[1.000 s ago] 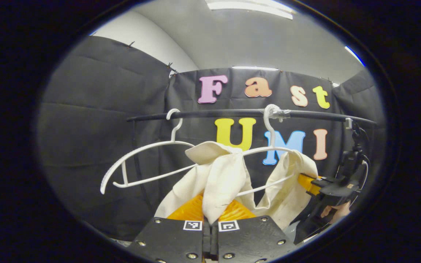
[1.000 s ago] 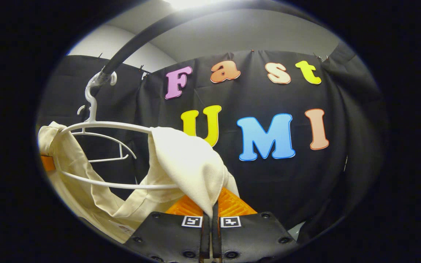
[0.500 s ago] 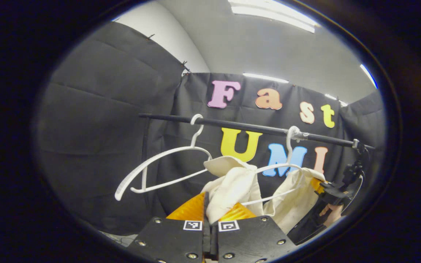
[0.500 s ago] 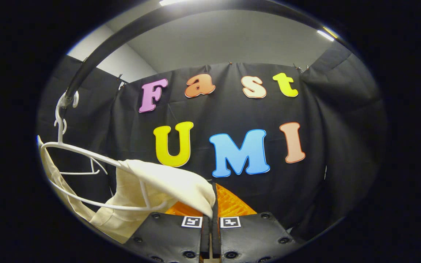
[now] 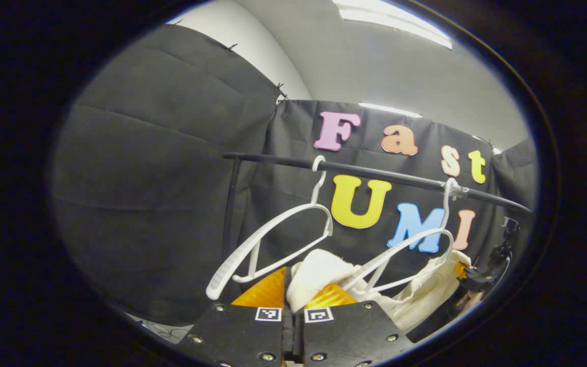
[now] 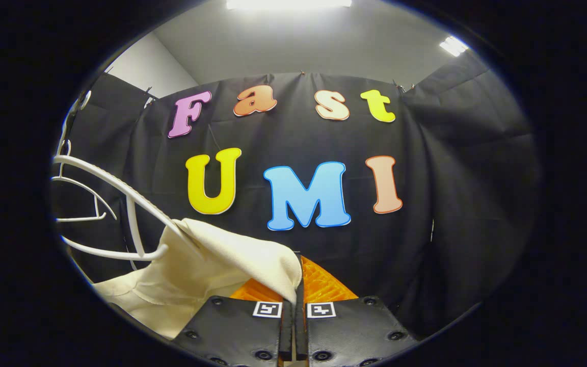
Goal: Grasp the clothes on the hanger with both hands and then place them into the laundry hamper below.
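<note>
Garment (image 5: 324,272), cream cloth, hangs low between the two grippers, below a black rail (image 5: 375,175). In the left gripper view, the left gripper (image 5: 293,298) has its fingers pressed together on a bunched fold of the garment. From there the cloth runs rightward, under the arms of a white hanger (image 5: 405,250), to the right gripper (image 5: 469,278), seen far off at the right edge with part of a hand behind it. This view also shows a second, bare hanger (image 5: 273,239) hooked on the rail to the left.

In the right gripper view, the right gripper (image 6: 296,290) has its fingers closed on a corner of the garment (image 6: 212,265), which spreads leftward and down from the pinch. The hanger's (image 6: 115,193) end touches the top of the cloth.

The garment's long axis runs sideways from one gripper to the other, sagging in the middle.
</note>
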Motion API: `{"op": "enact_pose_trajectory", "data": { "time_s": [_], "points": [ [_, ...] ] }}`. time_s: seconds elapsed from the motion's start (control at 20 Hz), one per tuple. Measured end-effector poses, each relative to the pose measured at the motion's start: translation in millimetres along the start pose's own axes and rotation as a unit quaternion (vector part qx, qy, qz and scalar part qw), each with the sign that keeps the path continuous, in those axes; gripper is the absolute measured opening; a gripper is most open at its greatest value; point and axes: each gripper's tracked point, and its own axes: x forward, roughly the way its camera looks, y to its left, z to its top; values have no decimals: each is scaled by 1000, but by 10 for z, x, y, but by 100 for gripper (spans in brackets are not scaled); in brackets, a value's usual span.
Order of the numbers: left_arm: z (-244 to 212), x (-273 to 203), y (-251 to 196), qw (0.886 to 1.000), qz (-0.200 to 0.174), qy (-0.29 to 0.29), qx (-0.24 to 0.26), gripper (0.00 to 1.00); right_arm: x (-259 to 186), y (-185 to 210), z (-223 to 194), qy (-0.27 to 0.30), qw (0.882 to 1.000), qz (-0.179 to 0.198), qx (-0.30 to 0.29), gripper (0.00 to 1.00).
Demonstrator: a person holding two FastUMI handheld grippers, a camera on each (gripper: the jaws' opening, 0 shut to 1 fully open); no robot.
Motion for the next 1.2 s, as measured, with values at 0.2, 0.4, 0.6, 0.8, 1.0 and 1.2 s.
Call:
{"op": "enact_pose_trajectory", "data": {
  "time_s": [0.2,0.4,0.6,0.8,1.0,1.2],
  "points": [
    [-298,-93,104,1000,6,22,-4,1,-55,-85,-257,22,1000,-9,-10,4],
    [-536,-207,102,999,5,44,1,0,-208,-87,-568,52,999,-1,-15,2],
    [-681,-322,184,998,10,59,14,1,-460,-2,-770,68,997,24,-33,2],
    [-815,-538,147,997,11,68,33,1,-829,166,-945,89,993,72,-37,4],
    [-1004,-794,85,995,15,85,53,1,-1216,354,-1013,114,983,138,-33,4],
    [-1152,-1058,-12,992,24,97,81,0,-1552,382,-1159,148,972,182,-11,3]
  ]
}}
